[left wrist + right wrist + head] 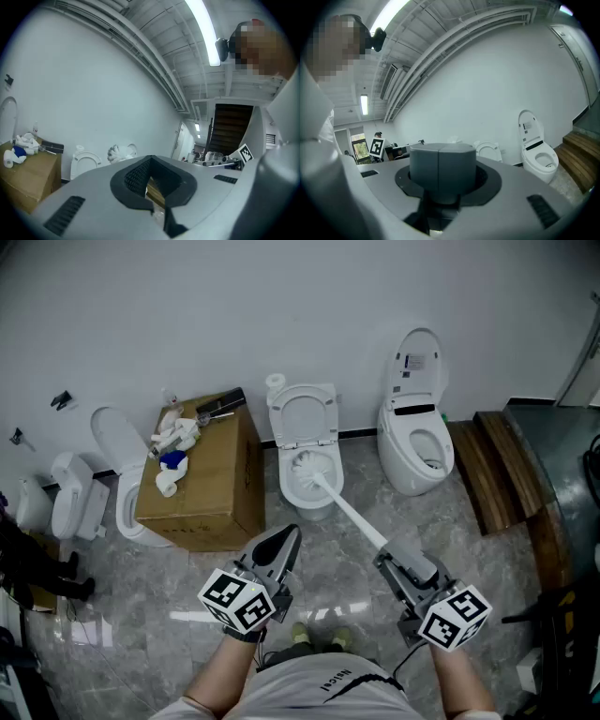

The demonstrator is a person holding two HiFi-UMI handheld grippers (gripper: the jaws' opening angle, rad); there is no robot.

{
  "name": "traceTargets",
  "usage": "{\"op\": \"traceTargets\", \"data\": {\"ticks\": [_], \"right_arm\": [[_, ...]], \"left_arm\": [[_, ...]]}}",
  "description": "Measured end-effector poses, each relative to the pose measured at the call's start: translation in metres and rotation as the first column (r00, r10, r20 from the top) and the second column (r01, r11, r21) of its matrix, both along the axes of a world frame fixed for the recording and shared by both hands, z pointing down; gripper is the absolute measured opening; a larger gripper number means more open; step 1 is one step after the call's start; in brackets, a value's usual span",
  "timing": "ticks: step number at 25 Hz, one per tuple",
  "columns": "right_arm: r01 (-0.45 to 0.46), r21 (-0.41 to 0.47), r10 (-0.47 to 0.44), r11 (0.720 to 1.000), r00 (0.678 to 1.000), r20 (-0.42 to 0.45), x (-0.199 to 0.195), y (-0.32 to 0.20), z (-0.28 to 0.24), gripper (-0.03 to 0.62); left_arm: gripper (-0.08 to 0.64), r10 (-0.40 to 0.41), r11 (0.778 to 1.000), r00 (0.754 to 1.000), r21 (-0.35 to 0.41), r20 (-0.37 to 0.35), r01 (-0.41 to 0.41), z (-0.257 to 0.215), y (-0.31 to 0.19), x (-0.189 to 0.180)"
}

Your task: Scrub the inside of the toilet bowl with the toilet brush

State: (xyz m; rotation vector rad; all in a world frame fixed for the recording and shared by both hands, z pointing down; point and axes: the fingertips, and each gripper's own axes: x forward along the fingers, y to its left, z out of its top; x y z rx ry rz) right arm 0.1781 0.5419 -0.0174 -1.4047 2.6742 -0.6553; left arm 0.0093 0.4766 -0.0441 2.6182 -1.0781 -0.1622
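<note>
Your right gripper (386,557) has its fingers clenched on the handle end of the toilet brush (345,510). Gripping at the end lets the long shaft reach forward and down, so the bristle head sits inside the toilet bowl (302,495) of the middle toilet. Your left gripper (284,542) holds nothing. Its fingers are pressed together, and it hangs clear of the shaft, leaving the scrubbing stroke unobstructed.
</note>
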Motion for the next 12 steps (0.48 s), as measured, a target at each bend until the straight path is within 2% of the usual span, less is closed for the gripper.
{"op": "traceTargets", "data": {"ticks": [6,12], "right_arm": [[0.008,0.006,-0.008,1.000,1.000,0.019,0.015,0.004,0.002,0.155],[-0.009,-0.040,0.013,0.999,0.994,0.108,0.032,0.001,0.013,0.156]], "left_arm": [[0.008,-0.019,1.000,1.000,0.013,0.004,0.019,0.000,0.007,0.014],[0.008,-0.070,0.997,0.997,0.021,0.019,0.070,0.005,0.007,0.007]]}}
